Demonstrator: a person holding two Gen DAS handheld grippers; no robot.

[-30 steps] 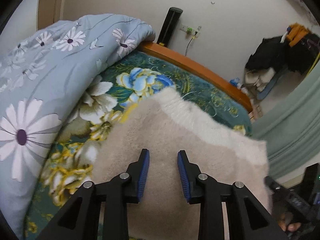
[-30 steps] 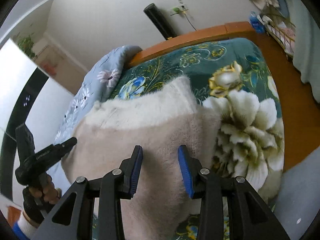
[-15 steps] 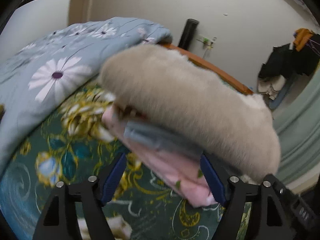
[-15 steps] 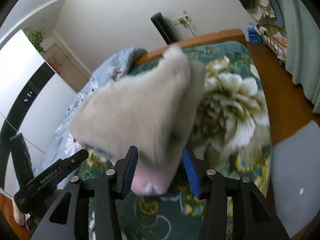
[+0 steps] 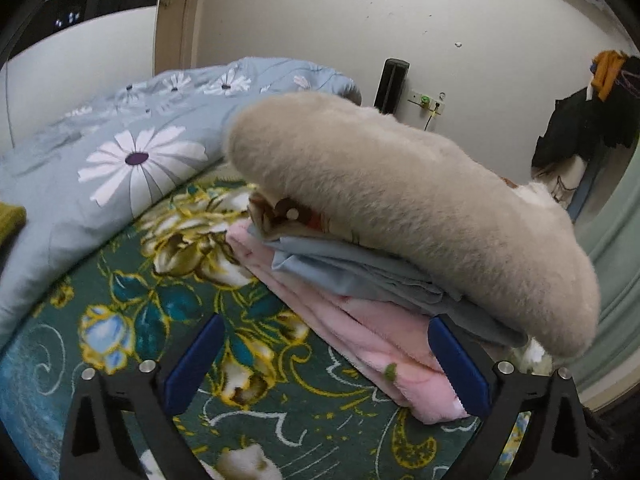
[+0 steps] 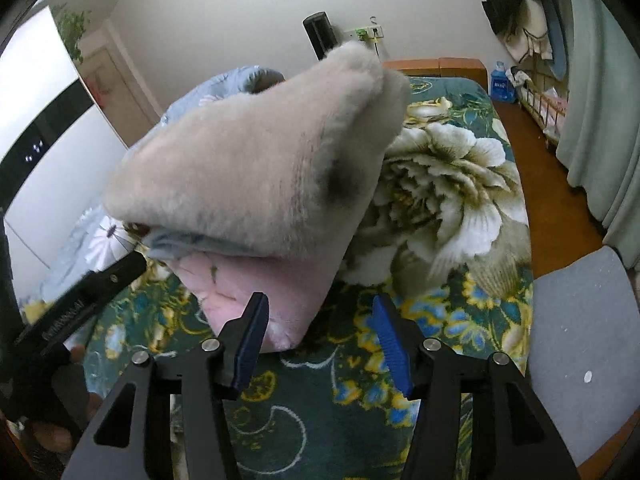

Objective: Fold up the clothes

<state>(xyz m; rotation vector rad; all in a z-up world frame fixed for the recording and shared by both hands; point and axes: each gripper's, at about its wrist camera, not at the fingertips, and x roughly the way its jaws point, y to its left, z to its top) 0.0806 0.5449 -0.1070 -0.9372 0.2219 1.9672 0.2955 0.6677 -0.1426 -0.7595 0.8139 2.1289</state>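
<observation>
A pile of folded clothes lies on the green floral bedspread (image 5: 160, 320). A fluffy beige garment (image 5: 400, 200) tops it, over a light blue one (image 5: 360, 276) and a pink one (image 5: 360, 336). My left gripper (image 5: 324, 344) sits low in front of the pile. Its jaws are opening wide, the pink corner lies between them, and no pad presses on it. In the right wrist view the beige garment (image 6: 256, 160) and pink garment (image 6: 264, 280) fill the middle. My right gripper (image 6: 320, 312) is open just before the pink corner, holding nothing. One of the left fingers (image 6: 116, 272) shows at the left.
A blue daisy quilt (image 5: 120, 152) is heaped at the pile's left. The wooden bed frame (image 6: 440, 64) runs along the far wall by a black upright device (image 5: 394, 84). A grey seat (image 6: 580, 340) stands at the bed's right, with a green curtain (image 6: 600, 120) beyond.
Both grippers came off the top of the beige garment, drew back and sank to the bedspread. Both jaws stand wider, the left much wider. The pile now shows from the side.
</observation>
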